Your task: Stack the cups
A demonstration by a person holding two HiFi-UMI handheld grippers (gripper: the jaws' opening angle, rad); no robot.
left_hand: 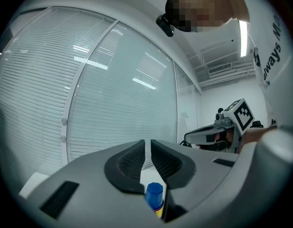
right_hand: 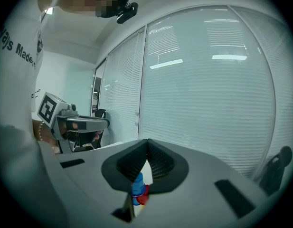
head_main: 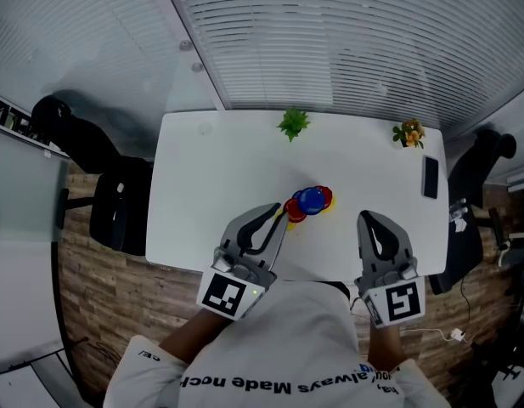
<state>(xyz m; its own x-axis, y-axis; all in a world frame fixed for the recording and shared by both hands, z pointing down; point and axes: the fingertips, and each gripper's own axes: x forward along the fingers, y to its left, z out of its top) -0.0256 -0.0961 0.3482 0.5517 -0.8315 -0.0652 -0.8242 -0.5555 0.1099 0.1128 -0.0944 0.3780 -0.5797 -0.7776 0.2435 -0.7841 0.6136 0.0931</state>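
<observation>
The white table (head_main: 202, 168) met slatted blinds (head_main: 346, 32) ahead of you. The stacked cups (head_main: 309, 202) sat just past your left gripper (head_main: 278, 211), its jaws barely parted and empty. Your right gripper (head_main: 369, 220) was closed and empty. The lower cups were mostly hidden.

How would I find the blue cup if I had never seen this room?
Start at the white table by the window blinds. Near its middle is a bunch of small cups. The blue cup is the topmost one, with red cups peeking out on both sides.
</observation>
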